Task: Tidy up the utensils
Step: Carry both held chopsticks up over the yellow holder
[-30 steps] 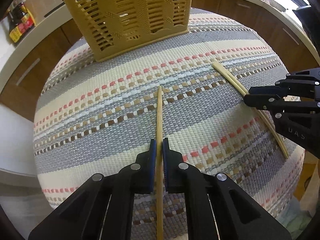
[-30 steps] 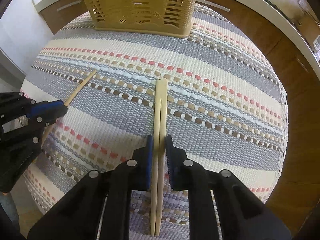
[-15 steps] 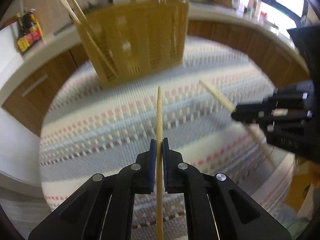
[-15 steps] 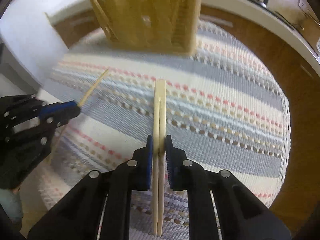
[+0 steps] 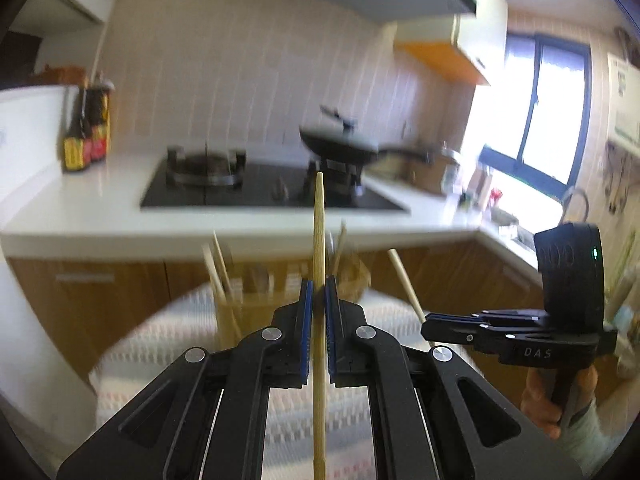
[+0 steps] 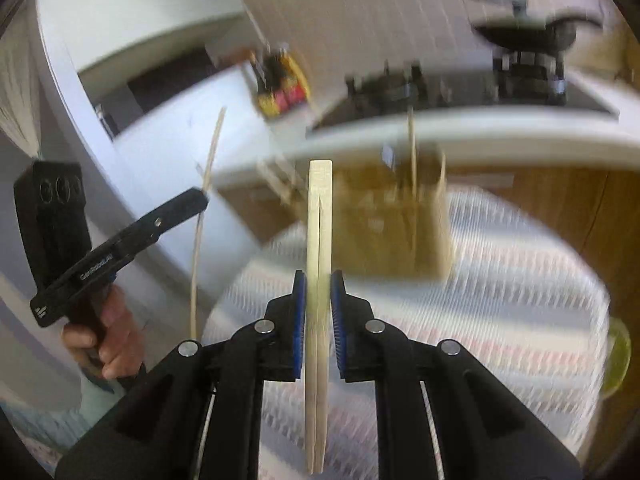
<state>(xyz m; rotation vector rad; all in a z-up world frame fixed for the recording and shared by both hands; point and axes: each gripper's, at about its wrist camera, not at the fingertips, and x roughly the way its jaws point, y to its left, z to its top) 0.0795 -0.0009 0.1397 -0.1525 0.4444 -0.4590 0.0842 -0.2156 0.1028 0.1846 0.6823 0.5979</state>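
My left gripper (image 5: 318,284) is shut on a single wooden chopstick (image 5: 319,224) and holds it lifted above the table, pointing forward. My right gripper (image 6: 319,280) is shut on a joined pair of pale chopsticks (image 6: 319,216), also lifted. The tan utensil basket (image 6: 394,232) stands on the striped mat ahead, with several sticks upright in it; it also shows blurred in the left wrist view (image 5: 256,292). The right gripper shows in the left wrist view (image 5: 430,326), the left gripper in the right wrist view (image 6: 198,200).
The round table has a striped woven mat (image 6: 500,280). Behind it runs a white kitchen counter (image 5: 100,216) with a black hob (image 5: 256,192), a wok (image 5: 340,152) and sauce bottles (image 5: 86,136). Wooden cabinets (image 5: 88,304) stand below.
Both grippers have lifted their chopsticks off the mat and tilted up, so the views now show the counter and wall. The basket now sits lower and farther in both views.
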